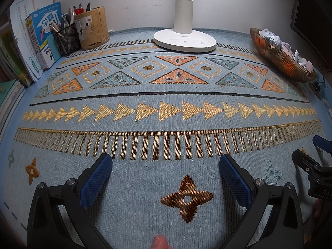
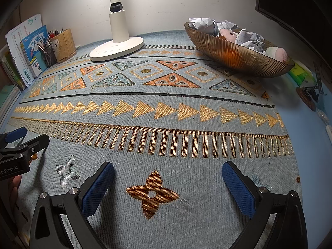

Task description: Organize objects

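Both jaws spread, empty: left gripper (image 1: 166, 166), right gripper (image 2: 168, 172). Mat (image 1: 166, 116) bare between them. Bowl (image 2: 238, 60) far ahead-right; approach its rim slowly, level.

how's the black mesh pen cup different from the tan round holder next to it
The black mesh pen cup is see-through wire, while the tan round holder is solid-walled with a torn label. The mesh cup is smaller and sits in front of the books; the tan holder is wider and nearer the lamp. Both stand upright holding pens.

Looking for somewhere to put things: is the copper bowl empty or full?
Full: the bowl is heaped with crumpled paper and soft pink things.
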